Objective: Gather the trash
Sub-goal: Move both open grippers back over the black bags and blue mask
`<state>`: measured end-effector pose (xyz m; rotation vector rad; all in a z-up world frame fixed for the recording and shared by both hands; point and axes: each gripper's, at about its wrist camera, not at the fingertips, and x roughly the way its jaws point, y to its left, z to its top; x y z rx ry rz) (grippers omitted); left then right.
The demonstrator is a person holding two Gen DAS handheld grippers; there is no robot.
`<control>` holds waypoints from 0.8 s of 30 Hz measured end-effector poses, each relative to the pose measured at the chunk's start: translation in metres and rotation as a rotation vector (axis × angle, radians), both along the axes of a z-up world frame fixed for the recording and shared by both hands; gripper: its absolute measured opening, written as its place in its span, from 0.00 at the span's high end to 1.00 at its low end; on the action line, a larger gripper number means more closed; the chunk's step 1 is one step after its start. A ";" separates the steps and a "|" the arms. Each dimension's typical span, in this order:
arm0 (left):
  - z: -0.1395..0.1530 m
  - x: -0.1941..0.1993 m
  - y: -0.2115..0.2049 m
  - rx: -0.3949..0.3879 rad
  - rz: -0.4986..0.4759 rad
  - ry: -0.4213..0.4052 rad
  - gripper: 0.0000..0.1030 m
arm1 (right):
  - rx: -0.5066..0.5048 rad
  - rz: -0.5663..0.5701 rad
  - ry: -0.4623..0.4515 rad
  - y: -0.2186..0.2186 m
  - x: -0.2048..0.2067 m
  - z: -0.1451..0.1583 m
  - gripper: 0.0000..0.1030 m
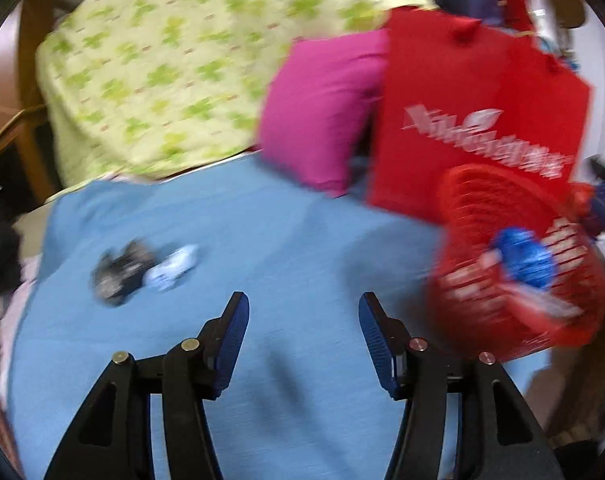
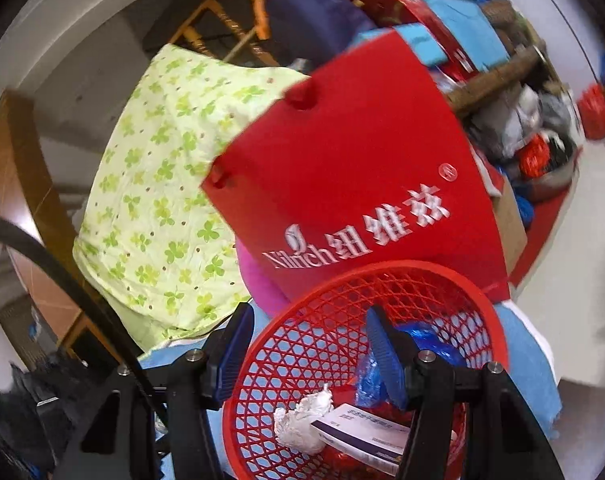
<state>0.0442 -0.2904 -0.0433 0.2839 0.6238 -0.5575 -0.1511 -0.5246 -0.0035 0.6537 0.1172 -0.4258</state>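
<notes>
On the blue bed sheet [image 1: 282,232] lie a dark crumpled wrapper [image 1: 120,274] and, touching it, a white and pale-blue wrapper [image 1: 172,266]. My left gripper [image 1: 302,308] hangs over the sheet to their right, open and holding nothing. A red mesh basket [image 1: 502,248] sits at the right, blurred, with a blue wrapper [image 1: 522,258] inside. In the right wrist view my right gripper [image 2: 308,320] stands open astride the basket's rim [image 2: 382,266], one finger outside and one inside. The basket holds a crumpled white tissue [image 2: 302,420], a small carton [image 2: 362,436] and the blue wrapper [image 2: 430,340].
A red paper bag [image 2: 362,168] with white lettering stands right behind the basket. A pink pillow [image 1: 322,108] and a green clover-print quilt [image 1: 162,68] fill the back of the bed. Wooden furniture [image 1: 30,132] is at the left, and piled clutter [image 2: 522,120] at the right.
</notes>
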 end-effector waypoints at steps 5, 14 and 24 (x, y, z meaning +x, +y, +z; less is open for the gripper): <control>-0.020 0.039 0.064 0.053 0.177 0.008 0.44 | -0.166 0.028 -0.007 0.037 0.010 0.016 0.40; -0.053 0.082 0.134 0.072 0.369 0.033 0.44 | -0.442 0.171 0.003 0.131 0.051 0.029 0.39; -0.054 0.100 0.173 0.035 0.421 0.043 0.44 | -0.433 0.411 0.077 0.210 0.122 0.011 0.39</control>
